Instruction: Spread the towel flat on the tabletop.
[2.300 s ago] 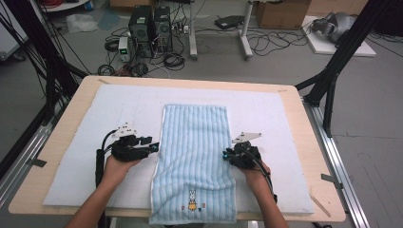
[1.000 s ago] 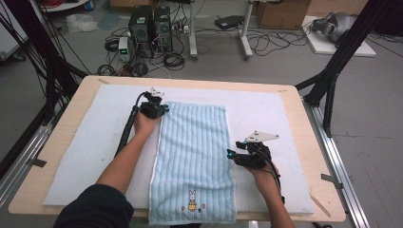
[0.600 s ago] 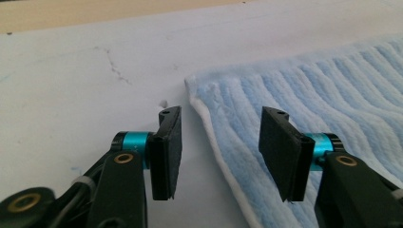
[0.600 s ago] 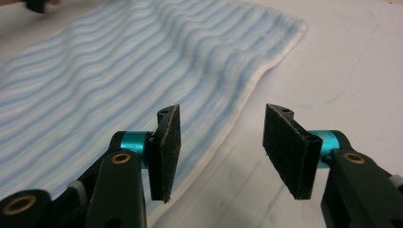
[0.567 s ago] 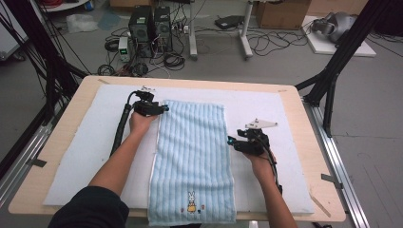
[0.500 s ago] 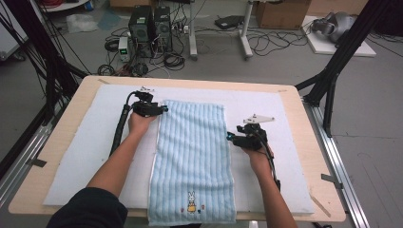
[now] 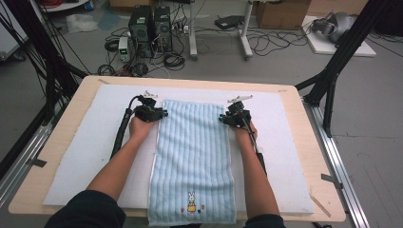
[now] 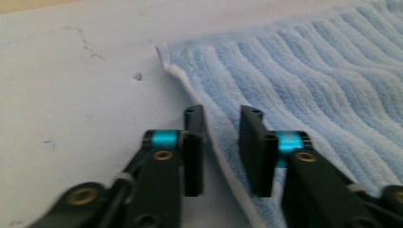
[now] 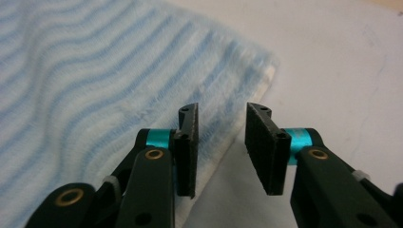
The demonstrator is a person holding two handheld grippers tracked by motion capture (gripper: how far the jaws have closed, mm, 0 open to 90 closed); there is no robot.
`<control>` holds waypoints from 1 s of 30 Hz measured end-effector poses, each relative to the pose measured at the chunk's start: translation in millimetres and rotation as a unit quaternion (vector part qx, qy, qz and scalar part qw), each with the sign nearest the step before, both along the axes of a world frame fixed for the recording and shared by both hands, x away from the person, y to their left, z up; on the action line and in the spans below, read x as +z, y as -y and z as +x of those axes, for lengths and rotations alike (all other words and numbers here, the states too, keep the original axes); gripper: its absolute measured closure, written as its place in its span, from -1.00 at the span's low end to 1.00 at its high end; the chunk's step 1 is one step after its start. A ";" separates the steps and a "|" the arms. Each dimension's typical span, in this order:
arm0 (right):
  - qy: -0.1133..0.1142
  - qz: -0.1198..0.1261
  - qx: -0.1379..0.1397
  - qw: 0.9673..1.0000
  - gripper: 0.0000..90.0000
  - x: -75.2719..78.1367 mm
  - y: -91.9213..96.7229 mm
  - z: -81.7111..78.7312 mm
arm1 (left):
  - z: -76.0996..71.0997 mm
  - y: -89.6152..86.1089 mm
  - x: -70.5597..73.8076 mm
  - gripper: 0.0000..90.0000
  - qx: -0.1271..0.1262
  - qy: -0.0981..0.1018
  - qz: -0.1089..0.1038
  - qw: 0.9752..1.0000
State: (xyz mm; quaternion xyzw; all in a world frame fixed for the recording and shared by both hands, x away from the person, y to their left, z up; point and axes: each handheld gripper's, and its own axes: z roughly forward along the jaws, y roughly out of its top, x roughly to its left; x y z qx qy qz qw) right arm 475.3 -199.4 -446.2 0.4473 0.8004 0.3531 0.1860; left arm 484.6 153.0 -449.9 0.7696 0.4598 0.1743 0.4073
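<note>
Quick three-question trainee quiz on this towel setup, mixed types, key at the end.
1. True or false: the left gripper has the towel clamped.
2. Which towel end sits nearest both grippers: A far, B near?
3. What figure is stitched on the towel?

Key:
1. False; its jaws straddle the side edge with a gap, having just been closing.
2. A; the right gripper is also at a far corner.
3. A rabbit.
</note>
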 end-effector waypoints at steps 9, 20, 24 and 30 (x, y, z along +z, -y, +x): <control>0.047 -0.050 -0.047 0.997 0.91 3.8 -14.6 16.3 | 5.1 7.8 0.5 0.95 0.036 0.032 0.010 0.999; 0.027 0.004 -0.063 0.998 0.50 7.7 1.1 12.9 | 4.9 -0.3 0.0 0.42 0.046 0.003 -0.002 0.999; 0.011 0.007 -0.032 0.999 0.51 7.1 6.0 4.4 | 2.4 6.5 -0.4 0.44 0.037 0.014 0.021 0.999; 0.001 -0.002 -0.012 1.000 0.93 1.2 3.3 -5.0 | 10.0 13.5 0.0 0.96 0.028 0.024 0.036 0.999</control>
